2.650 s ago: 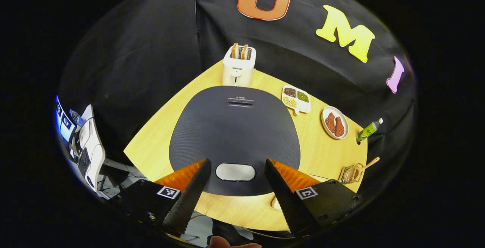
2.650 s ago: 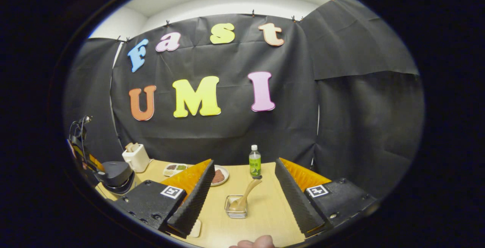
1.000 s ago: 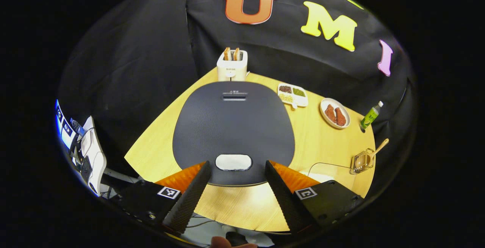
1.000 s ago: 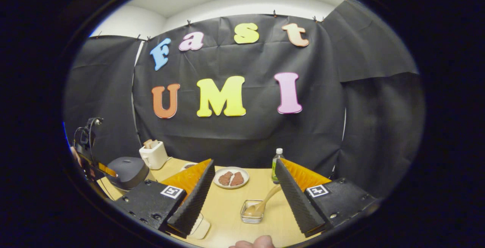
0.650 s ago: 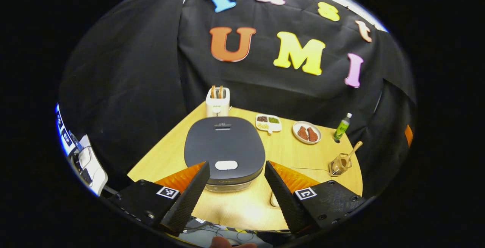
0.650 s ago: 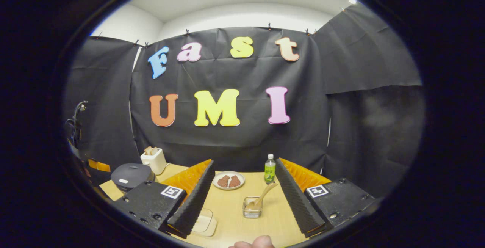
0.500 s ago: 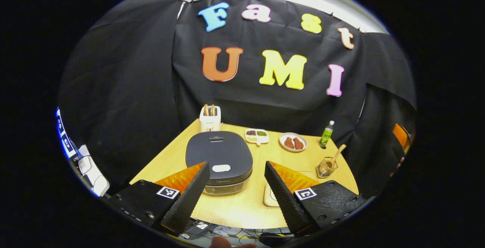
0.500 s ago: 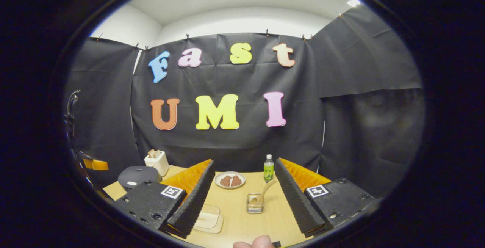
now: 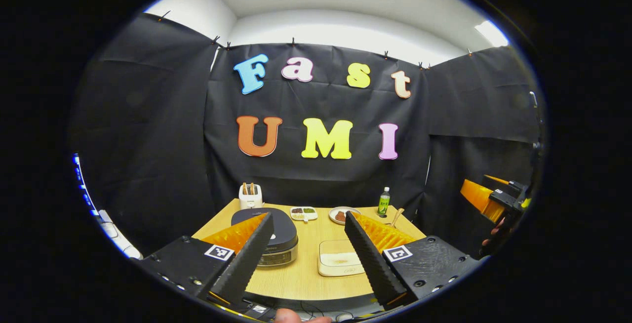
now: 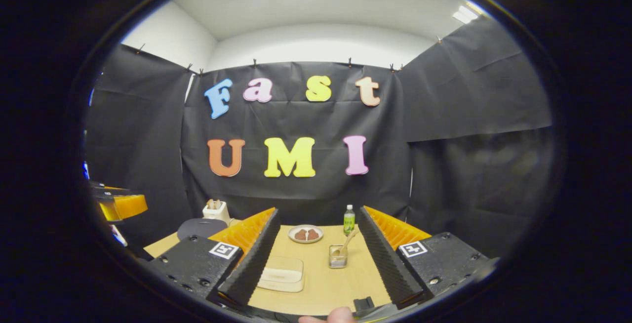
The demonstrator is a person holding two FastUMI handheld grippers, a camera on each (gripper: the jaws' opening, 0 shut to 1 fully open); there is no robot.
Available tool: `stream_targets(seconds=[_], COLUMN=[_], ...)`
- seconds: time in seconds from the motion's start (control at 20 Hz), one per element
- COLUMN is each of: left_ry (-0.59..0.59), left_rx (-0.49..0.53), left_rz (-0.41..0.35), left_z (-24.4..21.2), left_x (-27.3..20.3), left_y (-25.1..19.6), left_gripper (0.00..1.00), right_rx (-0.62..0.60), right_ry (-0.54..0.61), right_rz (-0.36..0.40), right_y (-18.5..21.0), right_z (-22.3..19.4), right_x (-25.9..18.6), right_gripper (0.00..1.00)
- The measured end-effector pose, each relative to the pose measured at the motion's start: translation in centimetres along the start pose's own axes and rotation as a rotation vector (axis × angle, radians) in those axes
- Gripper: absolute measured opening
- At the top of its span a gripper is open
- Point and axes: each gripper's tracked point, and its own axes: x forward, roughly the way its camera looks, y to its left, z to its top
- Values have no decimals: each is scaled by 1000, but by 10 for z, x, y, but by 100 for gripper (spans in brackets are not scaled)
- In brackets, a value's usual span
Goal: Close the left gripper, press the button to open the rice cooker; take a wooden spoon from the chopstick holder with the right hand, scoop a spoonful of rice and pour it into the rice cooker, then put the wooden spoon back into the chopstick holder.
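Note:
The dark rice cooker point(image 9: 282, 234) stands on the wooden table point(image 9: 306, 276) with its lid down, also seen as the rice cooker point(image 10: 201, 226) at the left. A clear chopstick holder point(image 10: 337, 257) holds the wooden spoon point(image 10: 349, 240), leaning right. A flat clear box of rice point(image 9: 338, 259) lies in front, the same rice box point(image 10: 282, 273) near the table's front. My left gripper point(image 9: 308, 214) is open, well back from the table. My right gripper point(image 10: 318, 212) is open too, level with the table's near edge, nothing between its fingers.
A white toaster point(image 9: 250, 196), a divided dish point(image 9: 303, 211), a plate of meat point(image 10: 305, 234) and a green bottle point(image 10: 349, 219) stand along the back. The other gripper point(image 9: 486, 198) hangs at the right. A small black object point(image 10: 365, 304) sits at the table's front edge.
Both grippers have drawn back from the table and tilted up. The left one was close over the cooker's lid button and now stands far off. The lid stays down.

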Motion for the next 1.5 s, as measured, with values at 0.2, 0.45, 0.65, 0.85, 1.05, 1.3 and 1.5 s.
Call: stream_targets(seconds=[0.2,0.45,0.65,0.85,1.05,1.3,1.5], left_ry=[-49,-83,-73,-69,-81,-75,-71], left_rx=[-25,-34,-15,-7,-7,5,8], left_rz=[43,41,47,41,49,48,45], left_z=[15,18,14,13,16,14,13], left_x=[-13,-27,-26,-26,-26,-23,-21], left_y=[-9,-13,-14,-17,-15,-15,-17], left_gripper=[95,94,95,95,95,95,95], right_rx=[10,13,11,15,22,27,22], right_ry=[-2,9,11,17,18,19,20], right_rz=[6,14,14,12,11,11,10], right_y=[7,9,6,4,5,5,5], right_z=[-2,-6,-6,-7,-8,-7,-8], right_x=[-20,-26,-25,-25,-23,-20,-20], right_gripper=[99,99,99,100,100,99,99])
